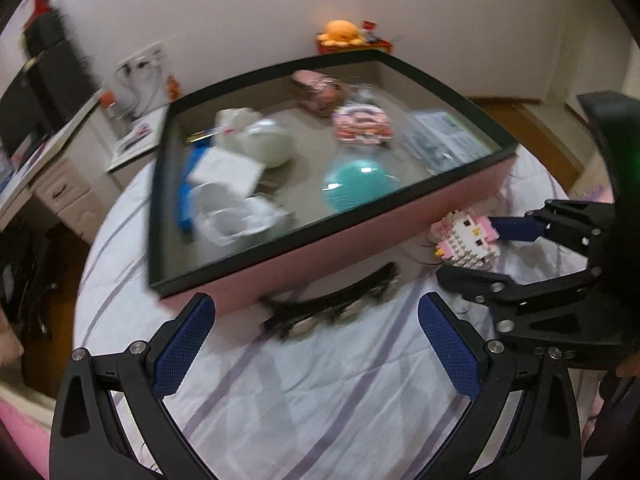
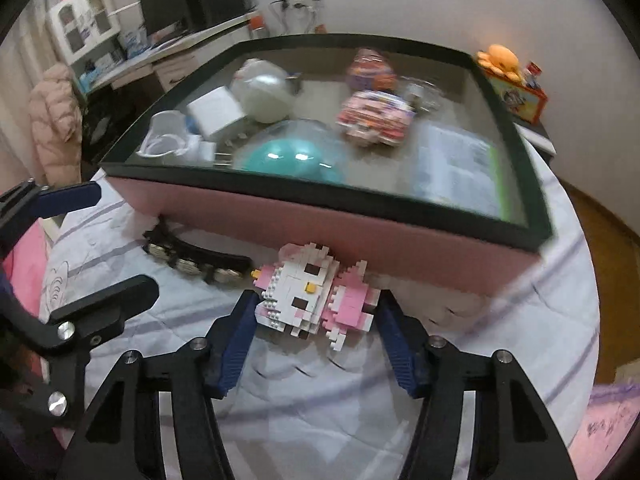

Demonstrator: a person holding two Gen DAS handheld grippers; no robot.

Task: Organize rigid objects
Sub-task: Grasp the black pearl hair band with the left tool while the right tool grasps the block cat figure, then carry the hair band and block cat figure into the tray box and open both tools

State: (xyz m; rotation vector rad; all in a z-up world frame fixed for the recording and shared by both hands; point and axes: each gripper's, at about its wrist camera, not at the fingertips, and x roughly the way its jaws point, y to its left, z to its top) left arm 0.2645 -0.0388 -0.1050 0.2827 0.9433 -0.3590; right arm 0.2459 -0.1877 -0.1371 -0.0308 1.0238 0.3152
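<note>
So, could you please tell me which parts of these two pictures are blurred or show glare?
Left wrist view: the box contents and the black hair clip are motion-smeared, with glare on the teal ball. Right wrist view: the block figure is fairly sharp, the box's far contents blurred; both frames bow at the edges.

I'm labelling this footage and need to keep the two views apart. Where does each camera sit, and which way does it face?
Left wrist view: sits on the left gripper, looks down across the bed at the pink box and black hair clip; its blue fingers stand apart around nothing, the right gripper at right.
Right wrist view: sits on the right gripper, faces the box; its pads flank the brick figure, the left gripper at left.
Shared: box, clip, figure, teal ball.
</note>
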